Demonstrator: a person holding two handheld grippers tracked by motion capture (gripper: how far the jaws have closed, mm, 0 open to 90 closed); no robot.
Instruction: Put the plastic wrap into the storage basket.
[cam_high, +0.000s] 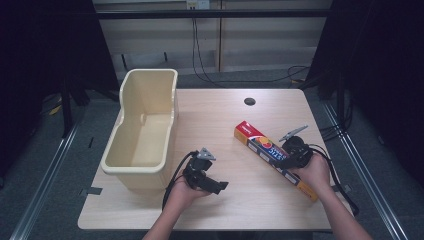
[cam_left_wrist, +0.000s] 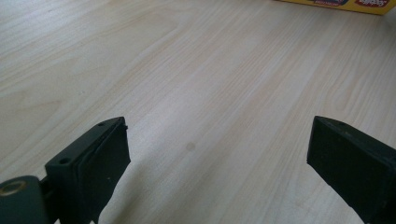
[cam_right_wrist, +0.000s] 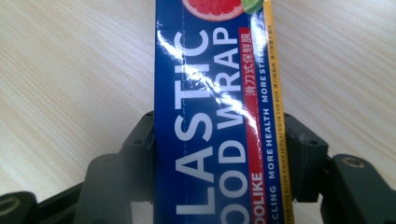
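A long plastic food wrap box (cam_high: 274, 159) lies flat on the pale wooden worktop (cam_high: 235, 125), in its right half, slanted so its red end points toward 10 o'clock and its other end toward 4 o'clock. The right claw (cam_high: 290, 155) grips it about midway along; in the right gripper view the box (cam_right_wrist: 219, 116) runs up between the two black jaws, which press against its long sides. A hand (cam_high: 316, 172) holds that claw from the 5 o'clock side.

The left claw (cam_high: 215, 184) sits well apart at about 9 o'clock from the box, low over bare wood, held by the other hand (cam_high: 185, 192). Its jaws are spread wide with nothing between them, and the box's yellow edge (cam_left_wrist: 336, 4) shows far ahead.

A cream plastic tub (cam_high: 145, 127) stands at the worktop's left edge, near the left claw's 11 o'clock.
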